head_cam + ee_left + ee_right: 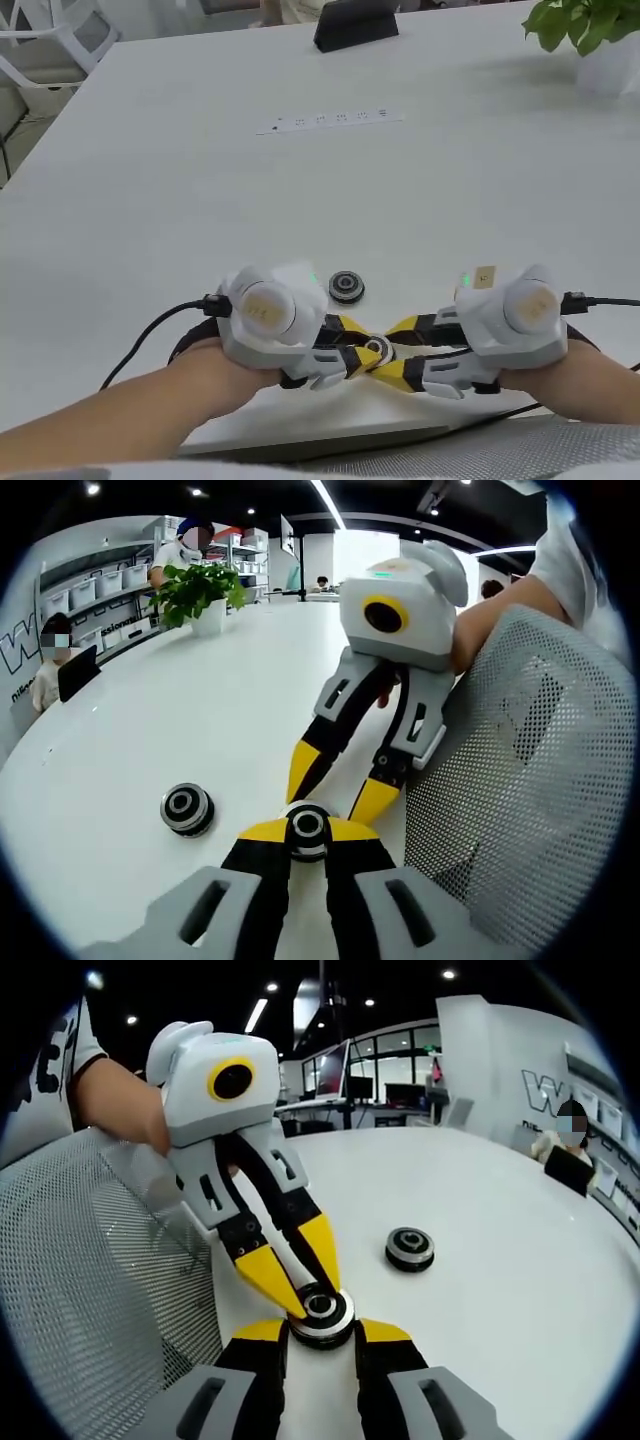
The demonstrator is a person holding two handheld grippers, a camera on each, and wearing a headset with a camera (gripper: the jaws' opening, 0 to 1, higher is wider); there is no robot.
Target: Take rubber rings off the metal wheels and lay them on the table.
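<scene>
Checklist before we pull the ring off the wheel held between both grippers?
1. Left gripper shut on the held wheel: ok.
2. Right gripper shut on it from the opposite side: ok.
3. A jaw catching the rubber ring rather than metal: cannot tell.
4. Second wheel lying apart from the grippers: ok.
5. Bare table nearby for laying the ring: ok.
6. Cable clear of the jaws: ok.

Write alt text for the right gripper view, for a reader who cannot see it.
The right gripper holds a small metal wheel with a black rubber ring between its yellow-tipped fingers, and the left gripper reaches in from the left with its fingers on the same wheel. A second wheel lies beyond on the white table.
</scene>
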